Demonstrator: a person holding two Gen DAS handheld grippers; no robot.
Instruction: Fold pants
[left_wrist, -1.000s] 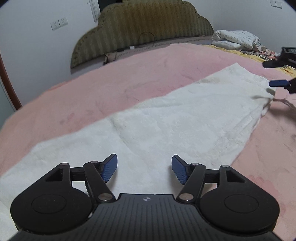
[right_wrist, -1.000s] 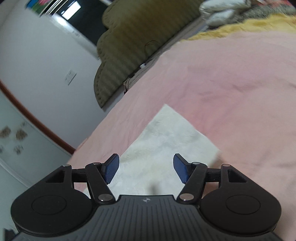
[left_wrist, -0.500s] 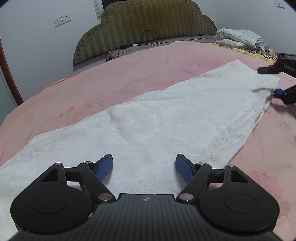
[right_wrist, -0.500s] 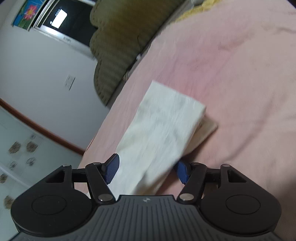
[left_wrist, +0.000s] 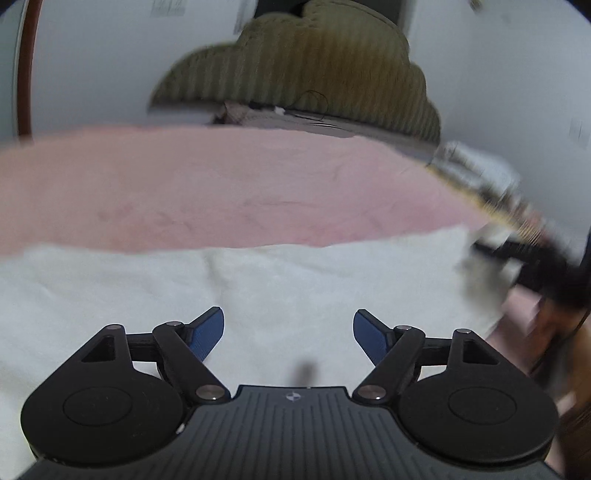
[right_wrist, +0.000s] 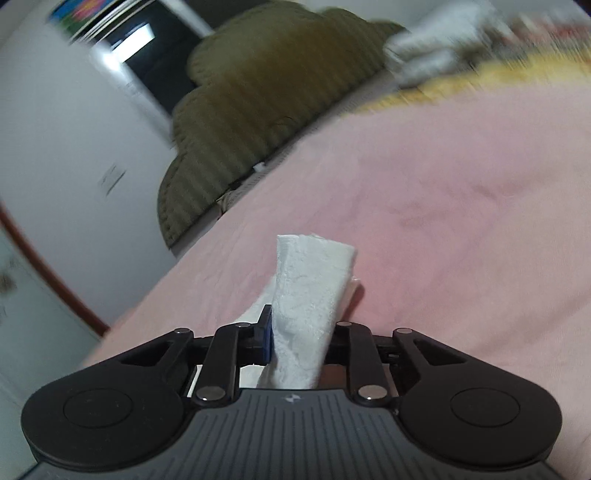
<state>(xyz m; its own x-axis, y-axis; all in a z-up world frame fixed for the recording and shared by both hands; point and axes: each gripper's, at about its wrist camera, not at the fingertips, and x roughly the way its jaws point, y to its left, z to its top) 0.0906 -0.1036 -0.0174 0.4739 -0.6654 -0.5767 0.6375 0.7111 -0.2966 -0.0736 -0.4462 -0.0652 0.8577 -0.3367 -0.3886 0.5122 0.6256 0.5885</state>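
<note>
White pants (left_wrist: 258, 288) lie spread across a pink bedspread (left_wrist: 221, 192). In the left wrist view my left gripper (left_wrist: 288, 332) hovers over the cloth, its blue pads wide apart with nothing between them. At the right edge of that view the right gripper (left_wrist: 524, 266) is a dark blur at the pants' end. In the right wrist view my right gripper (right_wrist: 295, 332) has its jaws closing on a bunched end of the white pants (right_wrist: 310, 288), which stands up between the pads. Its right pad is hidden by the cloth.
An olive padded headboard (left_wrist: 314, 66) and white wall stand beyond the bed. Bundled white bedding (right_wrist: 436, 48) and a yellow cover (right_wrist: 480, 81) lie at the far right. The pink bedspread (right_wrist: 443, 221) stretches bare to the right of the pants.
My right gripper has closed on the end of the pants, which lay loose between its pads before. My left gripper has rolled and shifted over the cloth, still wide open.
</note>
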